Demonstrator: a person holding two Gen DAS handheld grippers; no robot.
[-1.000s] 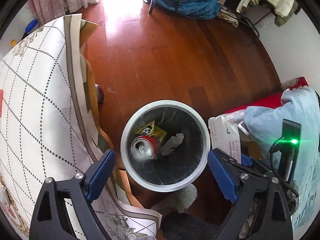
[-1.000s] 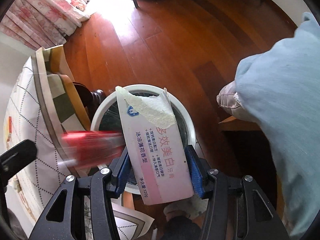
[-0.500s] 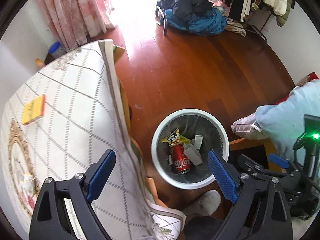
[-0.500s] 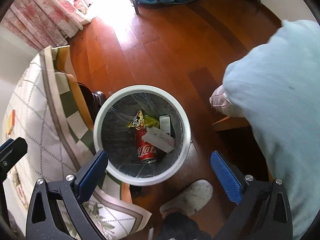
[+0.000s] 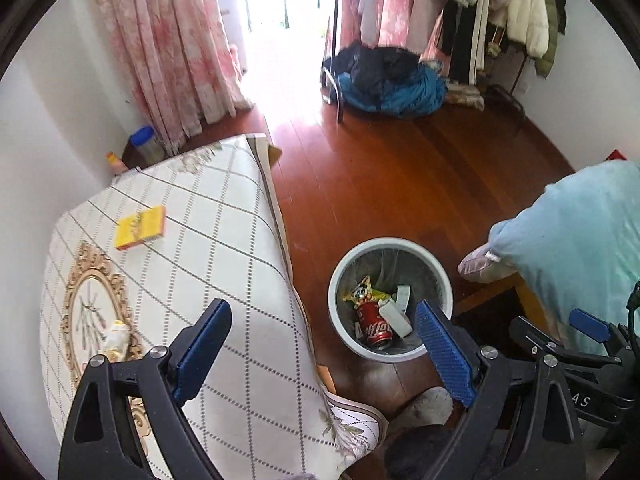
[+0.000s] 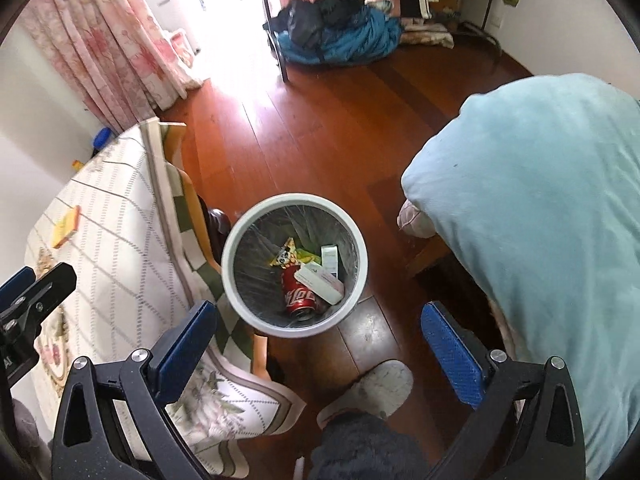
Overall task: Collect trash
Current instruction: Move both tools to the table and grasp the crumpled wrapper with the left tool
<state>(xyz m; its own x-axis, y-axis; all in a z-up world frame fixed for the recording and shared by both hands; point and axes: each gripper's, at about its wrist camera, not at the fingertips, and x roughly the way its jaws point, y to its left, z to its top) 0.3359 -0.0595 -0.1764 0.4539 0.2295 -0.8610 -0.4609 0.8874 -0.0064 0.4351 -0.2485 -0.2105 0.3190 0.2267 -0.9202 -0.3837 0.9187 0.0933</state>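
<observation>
A white round bin (image 5: 442, 280) (image 6: 238, 296) stands on the wood floor beside the table. It holds a red cola can (image 5: 372, 326) (image 6: 298, 294), a white toothpaste box (image 5: 394, 318) (image 6: 320, 282), a yellow snack wrapper (image 6: 286, 256) and a small white box (image 6: 330, 258). My left gripper (image 5: 324, 354) is open and empty, raised above the table edge and bin. My right gripper (image 6: 320, 354) is open and empty above the bin. A yellow box (image 5: 140, 227) and a crumpled wrapper (image 5: 114, 338) lie on the table.
The table has a white diamond-pattern cloth (image 5: 192, 264) hanging over its edge. A light blue blanket (image 6: 532, 208) covers a seat at the right. A slippered foot (image 6: 372, 388) stands by the bin. Clothes (image 5: 392, 84) are piled at the far rack.
My right gripper opened and dropped the toothpaste box into the bin. The can also landed inside. Both grippers rose and pulled back from the bin.
</observation>
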